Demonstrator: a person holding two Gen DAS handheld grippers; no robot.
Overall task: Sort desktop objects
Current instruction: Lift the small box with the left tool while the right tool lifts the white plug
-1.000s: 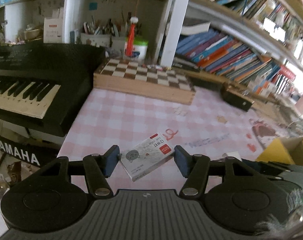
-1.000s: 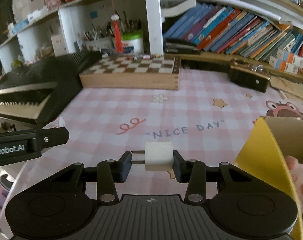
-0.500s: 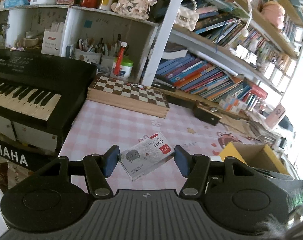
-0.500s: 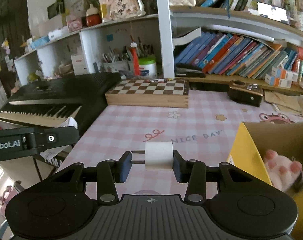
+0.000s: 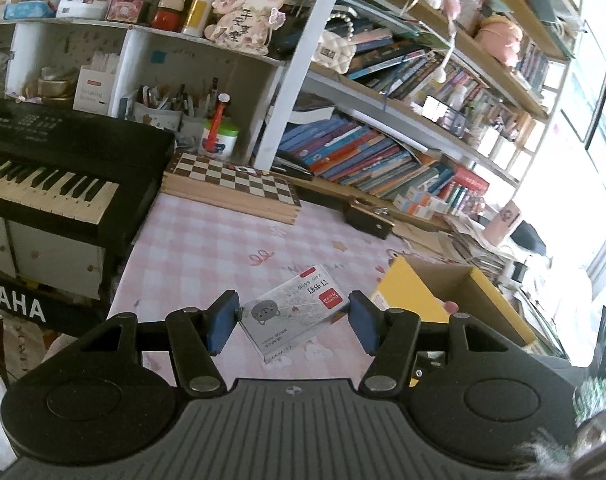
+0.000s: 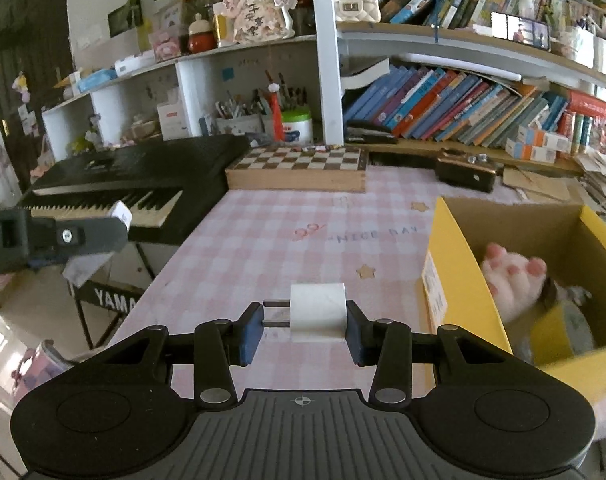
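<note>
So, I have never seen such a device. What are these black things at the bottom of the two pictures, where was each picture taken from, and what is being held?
There is no robot here. A person holds a two-finger gripper in each hand, and a wide-angle camera on each looks forward along its fingers. That is why the black parts fill the bottom of both pictures.

In the left wrist view, the left gripper is closed on a small staples box. In the right wrist view, the right gripper is closed on a white plug adapter, with its metal prongs against one pad.

Below lies a pink checked tablecloth with a chessboard box and a yellow cardboard box containing a pink plush paw. A black keyboard stands beside the table.
</note>
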